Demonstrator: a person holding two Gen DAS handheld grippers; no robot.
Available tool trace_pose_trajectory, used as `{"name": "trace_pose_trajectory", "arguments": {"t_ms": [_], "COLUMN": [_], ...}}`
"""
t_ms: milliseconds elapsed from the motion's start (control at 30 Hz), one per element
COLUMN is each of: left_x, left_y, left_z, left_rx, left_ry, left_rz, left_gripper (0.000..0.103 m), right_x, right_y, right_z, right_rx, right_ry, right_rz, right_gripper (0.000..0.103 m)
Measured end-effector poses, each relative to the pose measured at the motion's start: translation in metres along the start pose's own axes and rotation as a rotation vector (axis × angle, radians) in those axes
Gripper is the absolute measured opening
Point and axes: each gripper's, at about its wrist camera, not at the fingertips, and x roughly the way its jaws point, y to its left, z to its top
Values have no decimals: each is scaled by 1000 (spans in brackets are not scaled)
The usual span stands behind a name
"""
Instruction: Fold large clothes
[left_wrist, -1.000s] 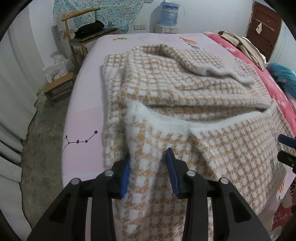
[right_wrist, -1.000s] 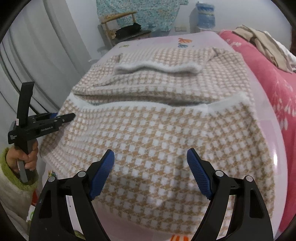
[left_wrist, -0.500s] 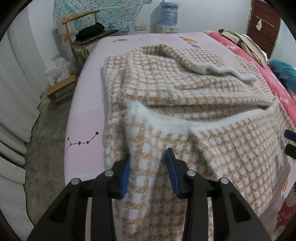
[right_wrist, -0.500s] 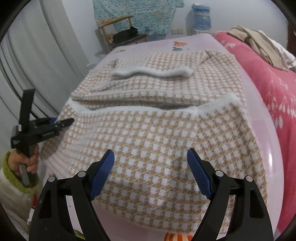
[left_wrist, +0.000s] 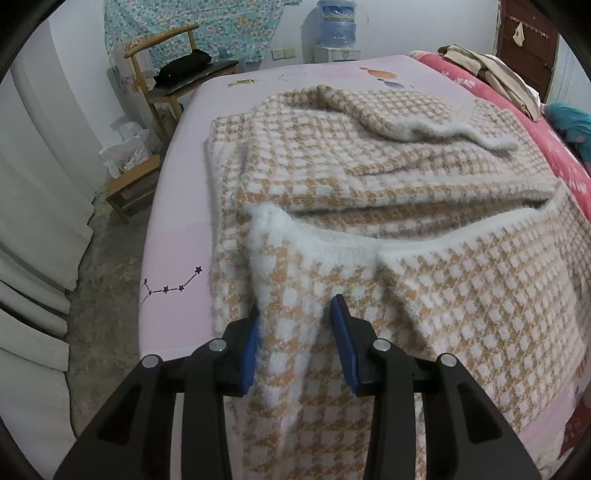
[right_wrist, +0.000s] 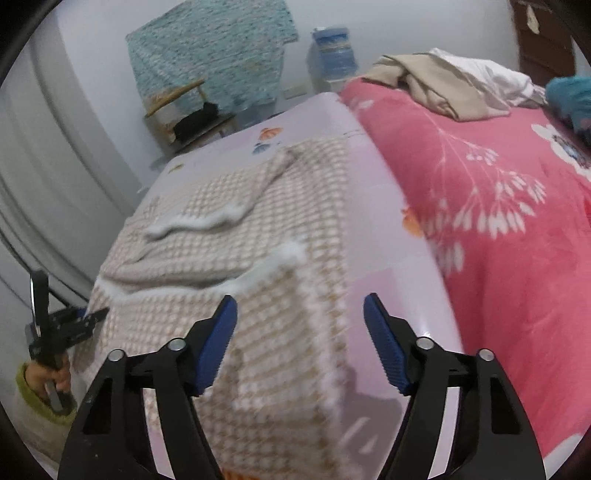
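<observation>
A tan-and-white checked sweater (left_wrist: 369, 166) lies spread on the pink bed sheet (left_wrist: 177, 229), with its near part folded over and a fuzzy white hem across the middle. My left gripper (left_wrist: 295, 310) is shut on the sweater's near left corner, and bunched fabric fills the gap between its blue pads. In the right wrist view, blurred by motion, my right gripper (right_wrist: 300, 299) hovers over the sweater's (right_wrist: 229, 236) near right edge. Its jaws are closing, with that edge between them but untouched. The left gripper (right_wrist: 98, 314) shows at far left, held by a hand.
A red flowered blanket (right_wrist: 498, 221) covers the bed to the right, with a pile of beige and white clothes (right_wrist: 443, 85) at its far end. A wooden chair (left_wrist: 173, 74) and a low stool (left_wrist: 133, 181) stand left of the bed. The sheet's edge drops to a concrete floor.
My right gripper has swung right from the sweater's middle to its right edge, and its jaws have narrowed. It has left the left wrist view. The left gripper has kept still.
</observation>
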Motion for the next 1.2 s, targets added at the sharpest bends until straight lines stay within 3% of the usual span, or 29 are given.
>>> {"name": "trace_pose_trajectory", "arguments": {"t_ms": [200, 400, 533, 700, 1200], "left_x": [0, 0, 0, 0, 0], "left_y": [-2, -2, -2, -3, -3], "left_z": [0, 0, 0, 0, 0], "left_rx": [7, 4, 6, 7, -7], "left_ry": [-2, -2, -3, -2, -1], "left_rz": [13, 12, 15, 15, 16], "left_gripper": [36, 36, 36, 36, 36], "right_x": [30, 45, 35, 24, 48], "right_y": [-10, -13, -18, -17, -8], "right_z": [4, -5, -14, -19, -1], "right_rx": [65, 97, 113, 94, 33], "right_ry": [68, 145, 168, 180, 205], "right_rz": [118, 146, 163, 158, 106], "right_gripper": [48, 37, 32, 19, 17]}}
